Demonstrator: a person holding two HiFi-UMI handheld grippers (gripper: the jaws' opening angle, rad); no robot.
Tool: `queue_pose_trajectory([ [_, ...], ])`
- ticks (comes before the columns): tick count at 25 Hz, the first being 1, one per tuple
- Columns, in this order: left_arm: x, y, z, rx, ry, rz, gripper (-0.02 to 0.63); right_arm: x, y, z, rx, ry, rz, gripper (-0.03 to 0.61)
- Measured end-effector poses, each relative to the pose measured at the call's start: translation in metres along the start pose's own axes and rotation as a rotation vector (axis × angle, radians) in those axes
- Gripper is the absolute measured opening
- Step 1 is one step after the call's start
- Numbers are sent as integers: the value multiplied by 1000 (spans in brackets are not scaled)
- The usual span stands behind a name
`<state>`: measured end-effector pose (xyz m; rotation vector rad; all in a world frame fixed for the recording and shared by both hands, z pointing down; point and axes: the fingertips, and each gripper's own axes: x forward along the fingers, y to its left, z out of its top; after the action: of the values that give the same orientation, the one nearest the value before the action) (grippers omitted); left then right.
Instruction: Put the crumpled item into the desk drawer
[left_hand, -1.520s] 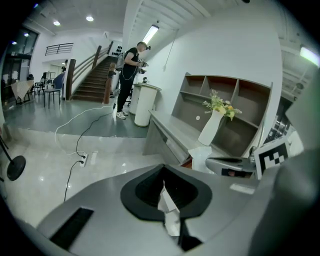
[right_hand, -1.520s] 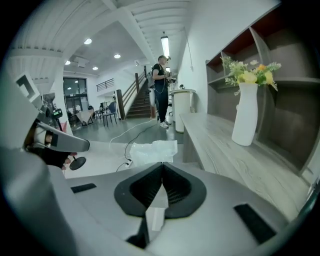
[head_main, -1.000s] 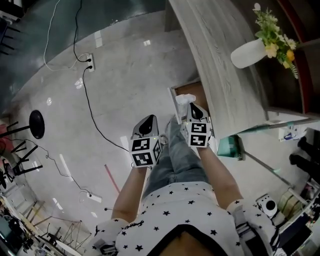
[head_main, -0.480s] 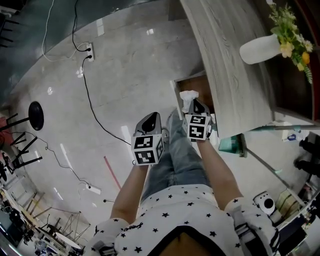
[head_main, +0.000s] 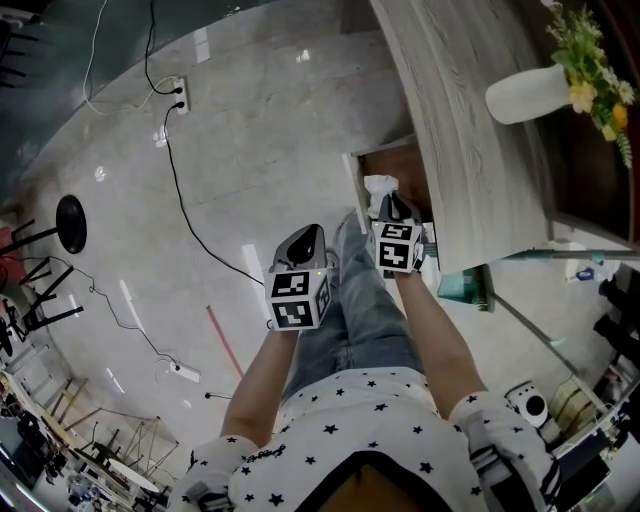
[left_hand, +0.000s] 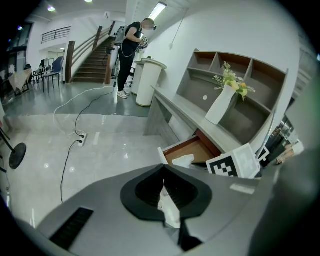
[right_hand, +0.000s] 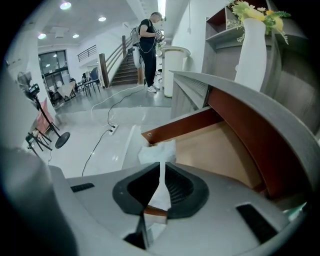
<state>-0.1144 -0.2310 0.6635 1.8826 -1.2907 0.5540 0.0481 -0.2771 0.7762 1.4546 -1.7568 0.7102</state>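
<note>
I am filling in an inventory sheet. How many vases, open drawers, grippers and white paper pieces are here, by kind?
vase: 1
open drawer: 1
grippers: 2, left gripper and right gripper
white paper pieces: 2, crumpled paper in the right jaws, small scrap in the left jaws
Total: 6

Noted drawer (head_main: 400, 168) open beneath desk (head_main: 440, 110), vase (head_main: 525, 95) on top; crumpled paper (head_main: 379, 187) above drawer front, at right gripper (head_main: 388, 204) tip.

Left hand-held gripper (head_main: 303, 241) and right hand-held gripper (head_main: 391, 206) have jaws closed.
</note>
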Motion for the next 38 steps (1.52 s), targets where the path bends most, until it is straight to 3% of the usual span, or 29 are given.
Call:
queue_pose_trajectory([
  [2,-1,-1,1,2,-5,-2,12,-1,0,0,0,0,8,52],
  [11,-20,-5,13,11,-50,-6,12,-33,6,13,12,-37,13,51],
  [38,-125,-53,41,76,-233,-42,12,-232,45,83,-19,-376,183,-6],
])
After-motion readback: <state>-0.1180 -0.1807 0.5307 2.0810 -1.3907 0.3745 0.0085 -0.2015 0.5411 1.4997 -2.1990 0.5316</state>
